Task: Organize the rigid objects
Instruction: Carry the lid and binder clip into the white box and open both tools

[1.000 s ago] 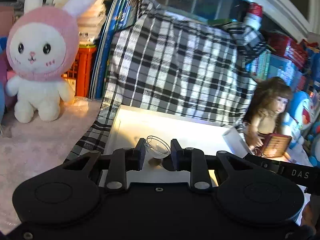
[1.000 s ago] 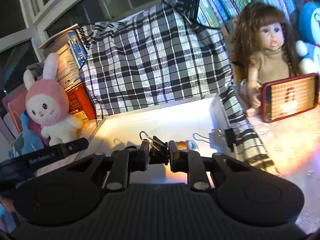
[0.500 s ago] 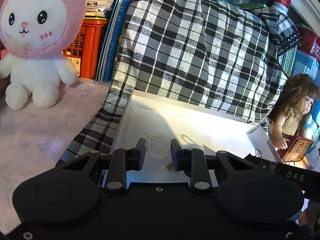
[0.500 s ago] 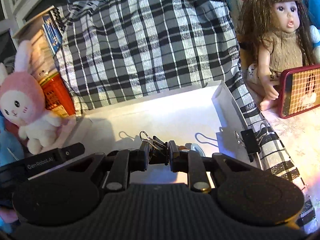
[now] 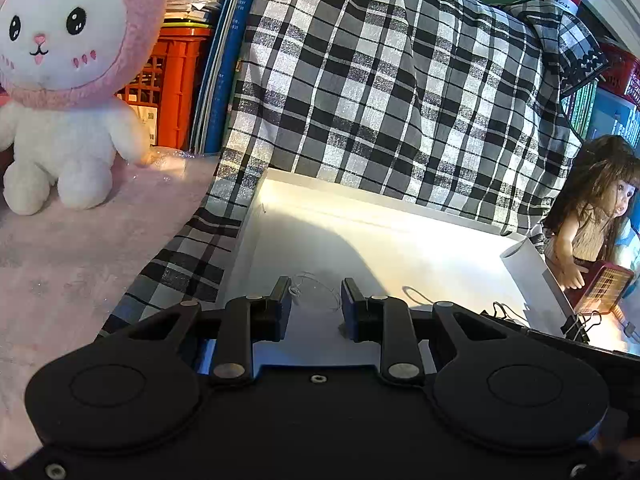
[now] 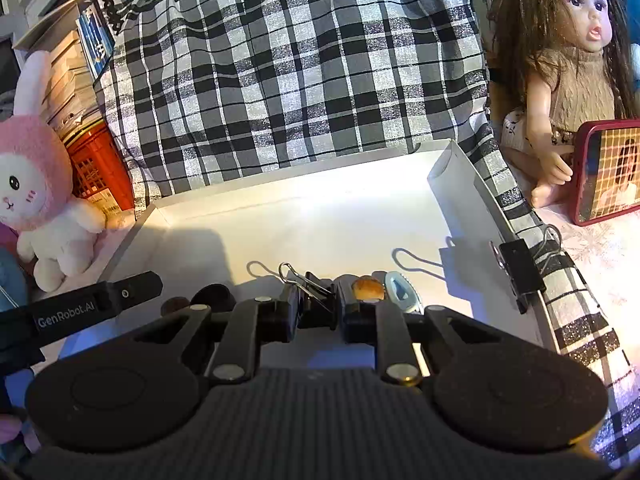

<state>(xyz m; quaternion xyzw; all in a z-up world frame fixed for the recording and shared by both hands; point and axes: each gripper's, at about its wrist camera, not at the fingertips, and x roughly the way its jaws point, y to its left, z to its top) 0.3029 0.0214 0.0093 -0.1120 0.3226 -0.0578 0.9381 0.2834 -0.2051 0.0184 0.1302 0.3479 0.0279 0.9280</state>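
Over the white tray (image 6: 360,216), right tongs (image 6: 316,308) pinch a binder clip (image 6: 316,300).

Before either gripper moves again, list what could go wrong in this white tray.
1. The left gripper pinches a thin clear dish; it is nearly invisible and could slip or crack.
2. The right gripper grips a black binder clip just above the orange piece and blue item; lowering it may knock them.
3. Another binder clip pinches the white tray's right wall; snagging it could shift the tray.
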